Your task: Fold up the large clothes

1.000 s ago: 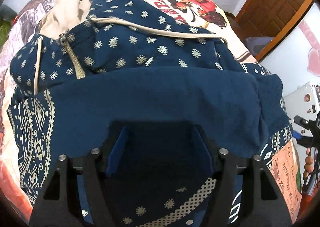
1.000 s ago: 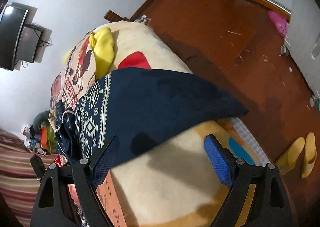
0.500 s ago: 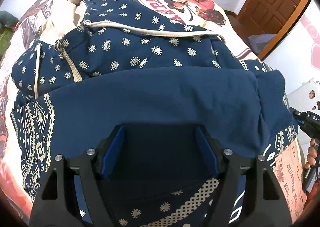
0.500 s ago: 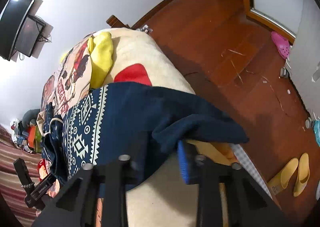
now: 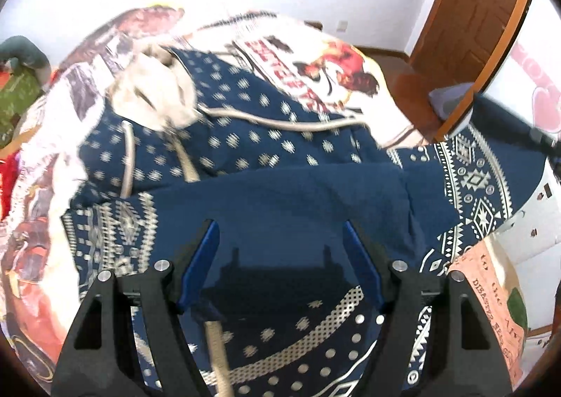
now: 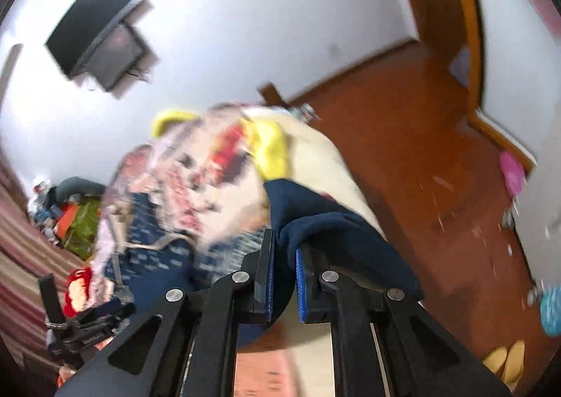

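A large navy hooded garment (image 5: 266, 158) with cream patterns and a beige-lined hood (image 5: 154, 95) lies spread on the bed. My left gripper (image 5: 280, 232) is open and hovers over its plain navy middle, holding nothing. My right gripper (image 6: 284, 250) is shut on a fold of the navy garment (image 6: 336, 232) and holds it lifted above the bed's edge. The right wrist view is blurred by motion.
The bed (image 5: 315, 57) has a printed cover. A wooden door (image 5: 480, 4) stands at the right. A wall TV (image 6: 101, 36) hangs above. Red wood floor (image 6: 420, 151) lies beside the bed, with slippers (image 6: 505, 365). Clutter (image 6: 70, 211) sits at the far left.
My right gripper closed on the navy garment's edge and lifted it, swinging upward. My left gripper rose slightly and stayed open.
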The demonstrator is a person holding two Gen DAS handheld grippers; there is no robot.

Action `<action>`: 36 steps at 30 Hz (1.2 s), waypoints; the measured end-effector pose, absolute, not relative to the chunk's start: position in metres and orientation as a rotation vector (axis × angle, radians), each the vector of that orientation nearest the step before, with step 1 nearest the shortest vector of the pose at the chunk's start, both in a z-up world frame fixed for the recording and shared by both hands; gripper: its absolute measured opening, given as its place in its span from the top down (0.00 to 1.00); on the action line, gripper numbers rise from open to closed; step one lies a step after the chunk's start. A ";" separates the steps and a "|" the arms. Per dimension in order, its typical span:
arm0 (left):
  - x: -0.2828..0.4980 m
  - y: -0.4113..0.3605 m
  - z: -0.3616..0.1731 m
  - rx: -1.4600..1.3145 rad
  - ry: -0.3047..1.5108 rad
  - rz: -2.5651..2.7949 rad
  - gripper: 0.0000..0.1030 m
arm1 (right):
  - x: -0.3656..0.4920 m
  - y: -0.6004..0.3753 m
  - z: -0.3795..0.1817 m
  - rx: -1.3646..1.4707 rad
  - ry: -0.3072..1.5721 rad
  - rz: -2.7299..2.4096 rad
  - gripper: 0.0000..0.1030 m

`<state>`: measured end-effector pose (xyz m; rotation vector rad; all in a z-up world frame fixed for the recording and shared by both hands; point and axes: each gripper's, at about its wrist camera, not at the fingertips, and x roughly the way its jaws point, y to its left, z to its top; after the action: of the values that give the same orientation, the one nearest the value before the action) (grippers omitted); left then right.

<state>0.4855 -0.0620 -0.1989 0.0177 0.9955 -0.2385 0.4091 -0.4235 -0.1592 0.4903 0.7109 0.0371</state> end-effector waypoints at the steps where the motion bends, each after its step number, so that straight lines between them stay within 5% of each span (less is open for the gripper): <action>1: 0.482 -0.057 -0.193 0.019 0.979 -0.233 0.30 | 0.410 -0.416 -0.151 0.478 0.696 0.053 0.92; 10: 0.443 -0.007 -0.155 0.020 0.865 -0.194 0.30 | 0.430 -0.270 -0.104 0.321 0.644 0.301 0.93; 20: 0.405 0.056 -0.154 0.052 0.824 -0.114 0.30 | 0.451 -0.127 -0.204 0.093 0.911 0.400 0.92; 28: 0.393 0.083 -0.168 0.047 0.845 -0.061 0.30 | 0.457 -0.106 -0.254 -0.049 1.093 0.355 0.92; 36: 0.396 0.070 -0.157 0.037 0.840 -0.072 0.30 | 0.427 -0.113 -0.224 -0.205 0.993 0.374 0.92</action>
<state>0.3960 0.0701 -0.1569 0.0367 0.8402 -0.0724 0.4273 -0.1130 -0.2239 -0.2047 0.9926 0.3737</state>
